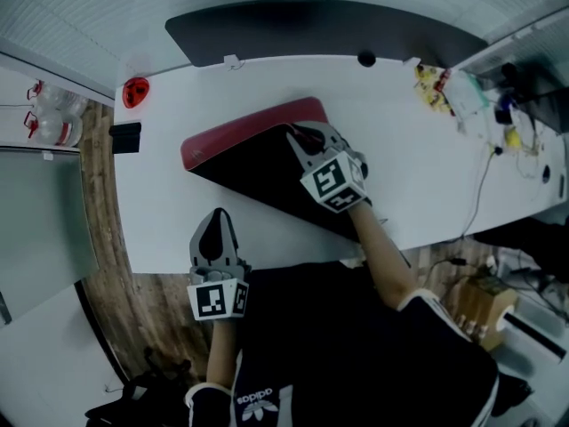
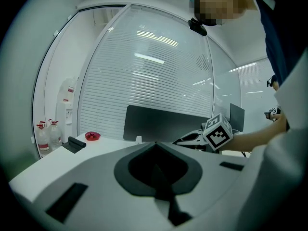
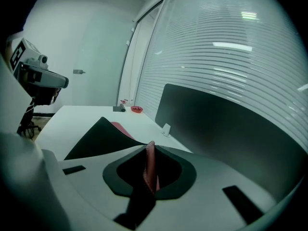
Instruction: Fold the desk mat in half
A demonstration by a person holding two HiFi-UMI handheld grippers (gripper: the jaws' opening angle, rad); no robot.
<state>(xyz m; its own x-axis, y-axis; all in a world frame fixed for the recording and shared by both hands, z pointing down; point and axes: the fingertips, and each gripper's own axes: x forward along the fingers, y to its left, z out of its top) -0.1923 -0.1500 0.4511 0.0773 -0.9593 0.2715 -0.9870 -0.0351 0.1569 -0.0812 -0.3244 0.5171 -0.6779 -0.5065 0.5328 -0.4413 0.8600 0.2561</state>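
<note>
The desk mat (image 1: 258, 124) lies on the white table (image 1: 409, 176), red on top and black underneath. Its near part is lifted and turned over, so the black underside (image 1: 253, 172) faces up. My right gripper (image 1: 300, 138) is shut on the mat's raised corner. In the right gripper view the red edge (image 3: 149, 162) stands pinched between the jaws of that gripper (image 3: 150, 148), and the black flap (image 3: 98, 136) slopes down to the table. My left gripper (image 1: 216, 228) hovers at the table's front edge, left of the mat, with its jaws (image 2: 155, 150) together and nothing in them.
A dark partition panel (image 1: 329, 27) runs along the table's far edge. A red dish (image 1: 135, 91) and a small black object (image 1: 125, 137) sit at the far left corner. Cables and packets (image 1: 462, 96) clutter the right end. Water bottles (image 1: 53, 114) stand beyond the left side.
</note>
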